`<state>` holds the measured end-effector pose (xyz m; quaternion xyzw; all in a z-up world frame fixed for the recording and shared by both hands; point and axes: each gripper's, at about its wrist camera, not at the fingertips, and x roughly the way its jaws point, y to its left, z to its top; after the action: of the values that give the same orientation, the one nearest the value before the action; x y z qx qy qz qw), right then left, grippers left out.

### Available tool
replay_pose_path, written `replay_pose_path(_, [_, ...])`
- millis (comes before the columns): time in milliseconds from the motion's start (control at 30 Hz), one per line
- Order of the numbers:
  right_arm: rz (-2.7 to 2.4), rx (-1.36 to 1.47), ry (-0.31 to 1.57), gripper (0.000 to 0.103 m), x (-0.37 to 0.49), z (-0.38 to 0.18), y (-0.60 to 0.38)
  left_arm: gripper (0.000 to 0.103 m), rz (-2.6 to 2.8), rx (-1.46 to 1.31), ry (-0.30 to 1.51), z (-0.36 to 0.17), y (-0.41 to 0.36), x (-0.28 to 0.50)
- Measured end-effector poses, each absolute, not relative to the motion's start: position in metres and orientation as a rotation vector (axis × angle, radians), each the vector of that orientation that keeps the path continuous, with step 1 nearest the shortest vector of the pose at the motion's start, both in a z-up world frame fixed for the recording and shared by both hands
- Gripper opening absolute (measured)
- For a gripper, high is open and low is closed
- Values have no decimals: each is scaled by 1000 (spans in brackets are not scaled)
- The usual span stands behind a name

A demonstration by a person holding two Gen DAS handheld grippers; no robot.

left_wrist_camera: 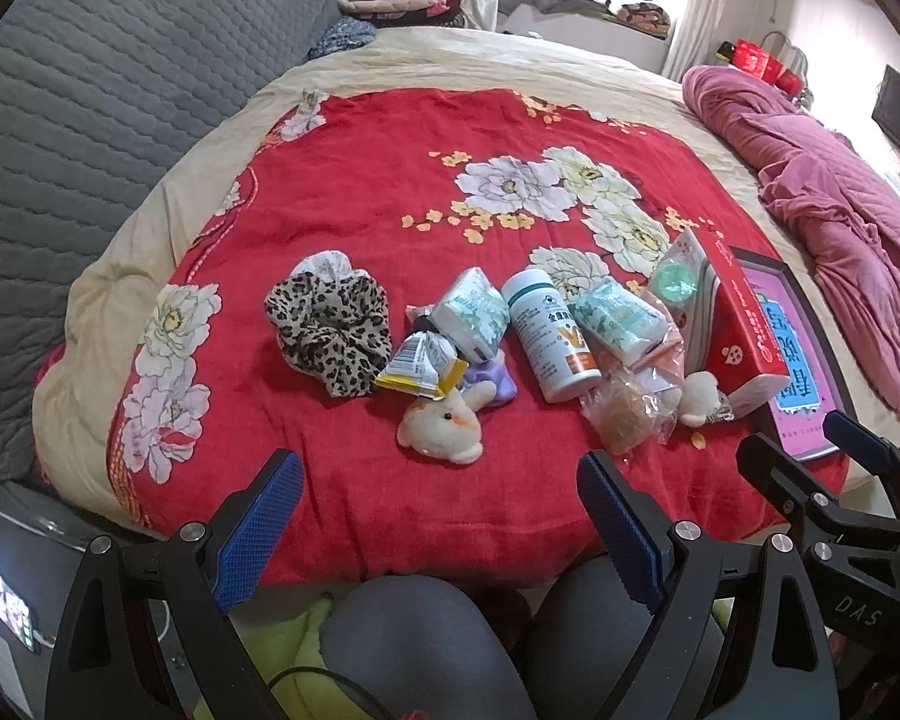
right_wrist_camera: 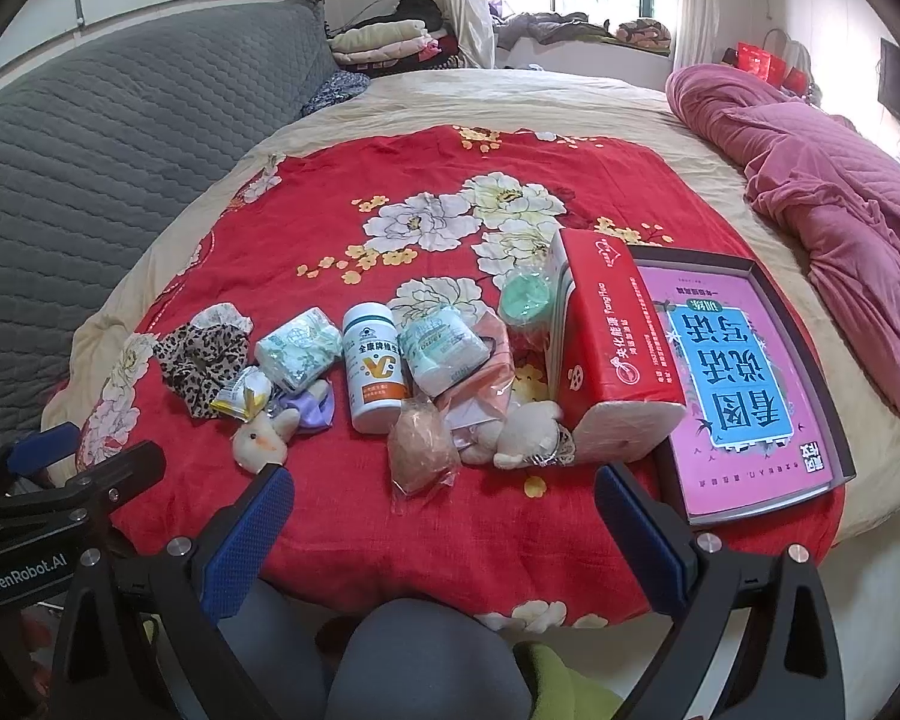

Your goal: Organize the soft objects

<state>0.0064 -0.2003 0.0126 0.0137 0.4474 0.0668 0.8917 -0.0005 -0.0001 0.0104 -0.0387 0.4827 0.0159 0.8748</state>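
On the red flowered cloth (left_wrist_camera: 360, 192) lie a leopard scrunchie (left_wrist_camera: 330, 330) (right_wrist_camera: 201, 360), a cream plush toy (left_wrist_camera: 441, 429) (right_wrist_camera: 261, 438), a purple cloth (left_wrist_camera: 495, 384), two tissue packs (left_wrist_camera: 474, 312) (left_wrist_camera: 618, 318), a second plush (left_wrist_camera: 699, 399) (right_wrist_camera: 525, 435) and a red tissue pack (right_wrist_camera: 615, 348). My left gripper (left_wrist_camera: 441, 480) is open, low at the near edge in front of the cream plush. My right gripper (right_wrist_camera: 444, 492) is open, near the edge in front of the bagged item (right_wrist_camera: 420, 444). Both are empty.
A white pill bottle (left_wrist_camera: 549, 336) (right_wrist_camera: 375, 366), a yellow snack packet (left_wrist_camera: 420, 366), a green round tin (right_wrist_camera: 525, 297) and a dark tray holding a pink book (right_wrist_camera: 738, 384) share the cloth. A pink quilt (right_wrist_camera: 822, 180) lies right, a grey headboard (left_wrist_camera: 90, 120) left.
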Motion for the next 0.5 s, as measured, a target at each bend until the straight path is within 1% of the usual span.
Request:
replay_pose_path(267, [125,31,944,101,10,5,-207,93,27,-126,1034,-1,14,5])
replay_pose_path(500, [128,20,963,101,17,-5,-204,93,51,-182,1059,-16,44,16])
